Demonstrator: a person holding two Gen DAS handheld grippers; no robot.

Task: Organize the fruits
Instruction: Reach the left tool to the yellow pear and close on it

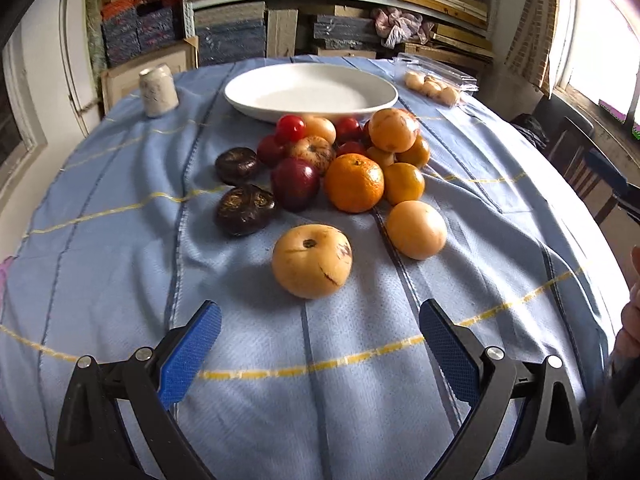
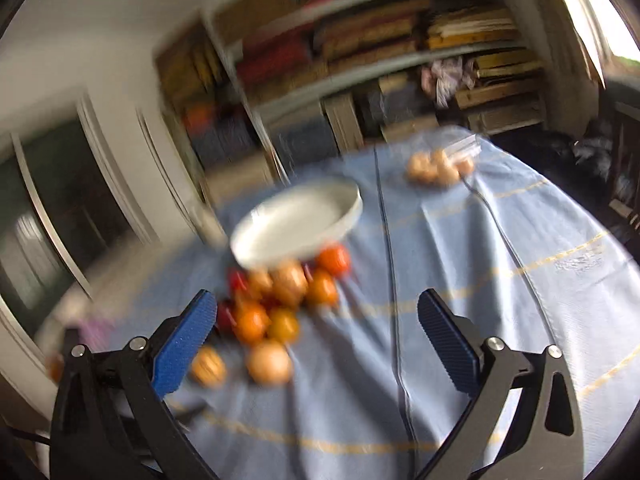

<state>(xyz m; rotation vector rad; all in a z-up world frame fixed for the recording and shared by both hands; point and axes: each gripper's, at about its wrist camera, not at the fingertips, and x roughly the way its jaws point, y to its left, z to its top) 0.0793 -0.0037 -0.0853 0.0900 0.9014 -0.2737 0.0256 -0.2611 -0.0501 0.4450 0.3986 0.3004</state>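
While both grippers, left (image 1: 320, 332) and right (image 2: 316, 320), hover with fingers apart and empty, the fruits (image 1: 352, 182) lie heaped on the table (image 1: 500, 208), just before the white plate (image 1: 248, 90).

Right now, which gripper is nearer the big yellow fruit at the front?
Left. The left gripper hovers open just before the yellow fruit; the right gripper hangs farther back, off to its side.

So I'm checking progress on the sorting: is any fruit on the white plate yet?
No, the white plate is bare in the left wrist view, and the fruits lie on the tablecloth in front of it.
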